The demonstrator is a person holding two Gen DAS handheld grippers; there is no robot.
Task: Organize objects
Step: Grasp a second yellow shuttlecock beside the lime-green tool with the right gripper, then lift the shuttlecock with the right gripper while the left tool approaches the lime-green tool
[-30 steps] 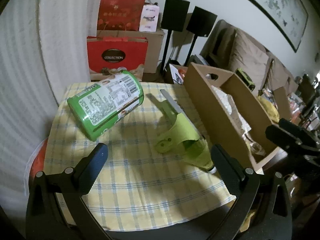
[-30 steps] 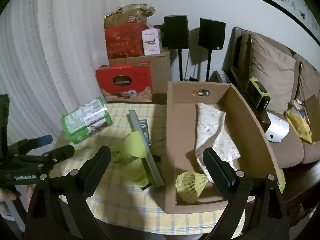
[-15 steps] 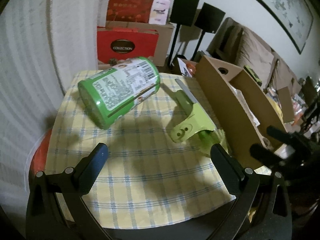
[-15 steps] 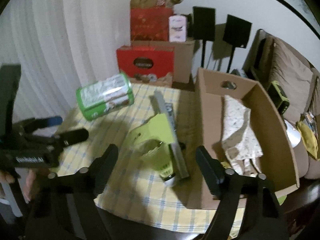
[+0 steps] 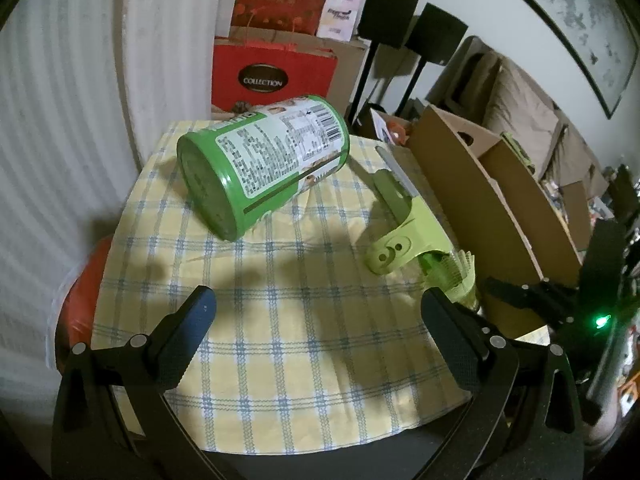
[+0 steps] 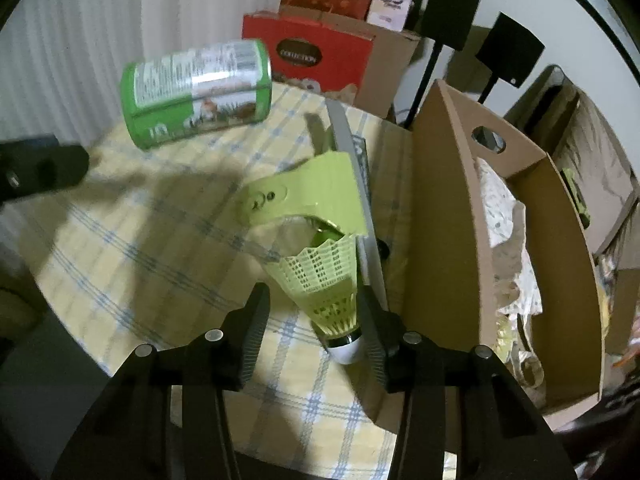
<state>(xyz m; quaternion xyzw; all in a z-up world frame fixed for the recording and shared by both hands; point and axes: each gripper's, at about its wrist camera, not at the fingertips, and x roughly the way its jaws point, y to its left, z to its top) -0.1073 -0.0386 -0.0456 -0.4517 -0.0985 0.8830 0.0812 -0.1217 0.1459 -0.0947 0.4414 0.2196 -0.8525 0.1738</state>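
Note:
A green can (image 5: 264,164) lies on its side at the back of the checked tablecloth (image 5: 280,320); it also shows in the right wrist view (image 6: 196,92). A lime-green plastic tool (image 6: 308,196) with a grey blade lies beside a cardboard box (image 6: 448,208). A yellow-green shuttlecock (image 6: 328,284) lies against the tool, cork towards me. My right gripper (image 6: 316,320) is open, with the shuttlecock between its fingers, close to the right finger. My left gripper (image 5: 320,320) is open and empty above the cloth, short of the can.
The box holds a white patterned cloth (image 6: 504,216). Red gift bags (image 5: 272,68) and black speakers on stands (image 5: 400,28) stand behind the table. A sofa with cushions (image 5: 528,112) is at the right. A white curtain (image 5: 60,120) hangs at the left.
My right gripper has swung left from the box and moved down onto the shuttlecock, its fingers narrowing around it. My left gripper has moved a little closer to the can.

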